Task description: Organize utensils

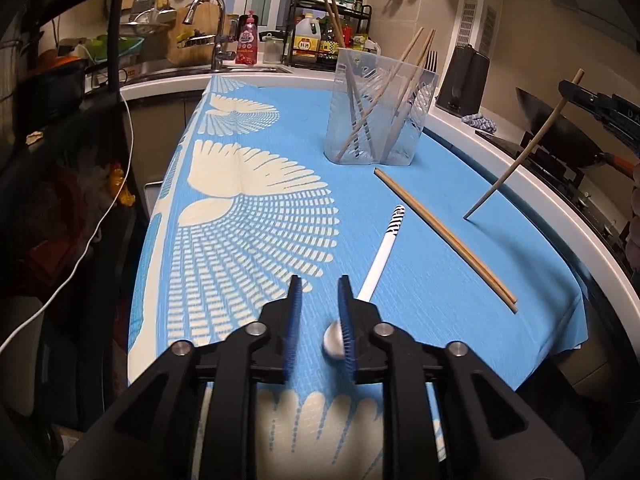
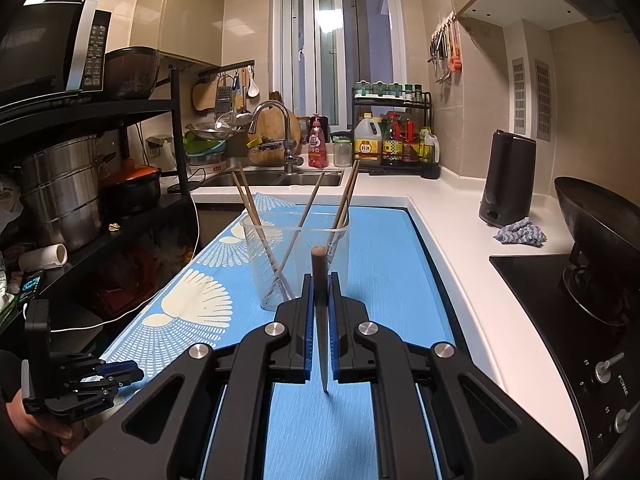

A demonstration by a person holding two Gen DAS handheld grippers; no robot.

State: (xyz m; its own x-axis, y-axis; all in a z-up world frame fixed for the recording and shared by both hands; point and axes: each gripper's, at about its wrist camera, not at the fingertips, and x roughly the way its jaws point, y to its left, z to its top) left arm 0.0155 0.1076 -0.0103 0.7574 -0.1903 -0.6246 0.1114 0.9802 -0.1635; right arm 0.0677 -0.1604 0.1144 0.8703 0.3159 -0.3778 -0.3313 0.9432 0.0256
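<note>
My left gripper (image 1: 320, 290) stands open low over the blue patterned cloth (image 1: 420, 184). A spoon (image 1: 382, 252) with a white, stripe-ended handle lies on the cloth, its metal bowl partly under the right finger; the pads do not press on it. A pair of wooden chopsticks (image 1: 444, 240) lies to its right. The clear holder (image 1: 380, 120) further back holds several chopsticks and a fork. My right gripper (image 2: 320, 284) is shut on one chopstick (image 2: 320, 320), steeply tilted, its thin tip on the cloth (image 2: 392, 264), short of the holder (image 2: 296, 256). The left gripper (image 2: 132, 374) shows at lower left there.
A sink with faucet (image 2: 280, 136) and a bottle rack (image 2: 392, 136) stand at the back. On the white counter to the right are a black kettle (image 2: 506, 180), a blue rag (image 2: 520, 232) and a wok (image 2: 596, 232) on the stove. A white cable (image 1: 100, 220) hangs at the left.
</note>
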